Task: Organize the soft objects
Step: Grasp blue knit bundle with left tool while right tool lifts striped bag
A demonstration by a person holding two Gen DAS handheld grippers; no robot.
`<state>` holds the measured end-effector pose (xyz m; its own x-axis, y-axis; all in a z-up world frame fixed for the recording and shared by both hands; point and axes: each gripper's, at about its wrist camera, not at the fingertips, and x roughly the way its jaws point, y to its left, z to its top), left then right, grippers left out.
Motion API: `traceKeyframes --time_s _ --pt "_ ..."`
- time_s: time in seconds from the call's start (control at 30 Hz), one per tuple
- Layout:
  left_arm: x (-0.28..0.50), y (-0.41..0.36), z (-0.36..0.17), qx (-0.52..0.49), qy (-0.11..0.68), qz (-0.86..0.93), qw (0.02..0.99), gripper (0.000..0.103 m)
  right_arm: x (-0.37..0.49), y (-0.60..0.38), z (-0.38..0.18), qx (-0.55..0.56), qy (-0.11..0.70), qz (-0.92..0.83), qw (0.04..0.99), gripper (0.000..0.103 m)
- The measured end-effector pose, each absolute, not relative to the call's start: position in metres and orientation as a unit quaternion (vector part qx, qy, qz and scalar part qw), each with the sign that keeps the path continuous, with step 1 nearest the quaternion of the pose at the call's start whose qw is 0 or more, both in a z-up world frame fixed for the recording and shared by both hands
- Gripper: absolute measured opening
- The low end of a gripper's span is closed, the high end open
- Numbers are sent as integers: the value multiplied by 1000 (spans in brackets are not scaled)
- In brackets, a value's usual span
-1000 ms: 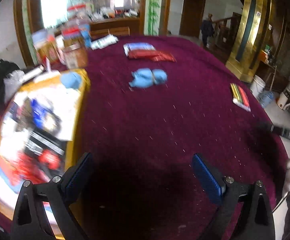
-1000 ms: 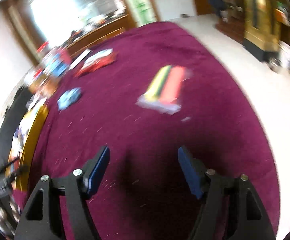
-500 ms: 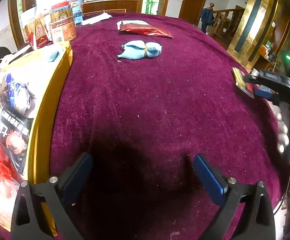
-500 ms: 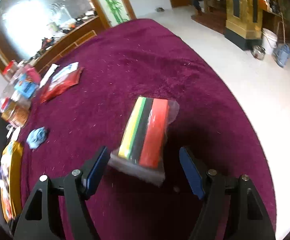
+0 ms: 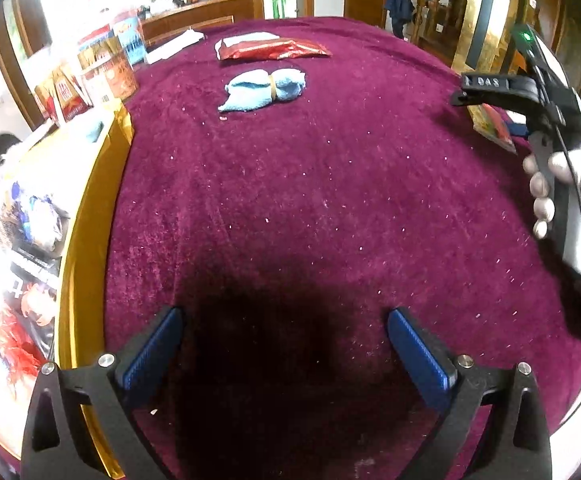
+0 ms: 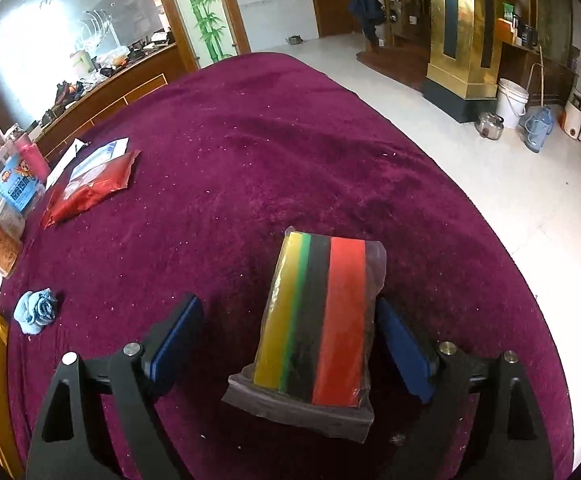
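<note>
Right gripper (image 6: 286, 344) stood apart around the striped sponge pack (image 6: 316, 320), ungrabbed; blue towel (image 5: 264, 87) at 12 o'clock untouched; left gripper (image 5: 286, 352) apart, empty.

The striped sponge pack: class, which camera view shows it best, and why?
The right wrist view: the sponge pack lies large and sharp between the open right gripper fingers. The left wrist view shows only a small edge of it, mostly hidden behind that gripper.

open maroon cloth (image 5: 330, 208) mid-table; jars (image 5: 106, 76) and yellow tray (image 5: 86, 216) along the left edge
</note>
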<state>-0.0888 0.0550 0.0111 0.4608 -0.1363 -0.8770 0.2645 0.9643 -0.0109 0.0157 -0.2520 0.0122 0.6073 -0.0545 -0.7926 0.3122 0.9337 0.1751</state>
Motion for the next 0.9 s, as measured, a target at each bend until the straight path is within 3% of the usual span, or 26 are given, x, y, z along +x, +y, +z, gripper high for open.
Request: traceKeyframes --time_s 0.1,0.17,0.6,0.9 --pt "-70 61 18 16 522 -133 842 102 14 -252 13 131 431 -108 886 68" --pt "-54 62 23 3 527 -125 841 102 13 -249 14 107 433 -116 887 44" --pt "68 33 36 28 474 -71 877 102 8 -270 16 172 431 -75 883 43" --pt "117 10 5 115 455 -12 883 101 13 -266 17 166 433 -73 883 47"
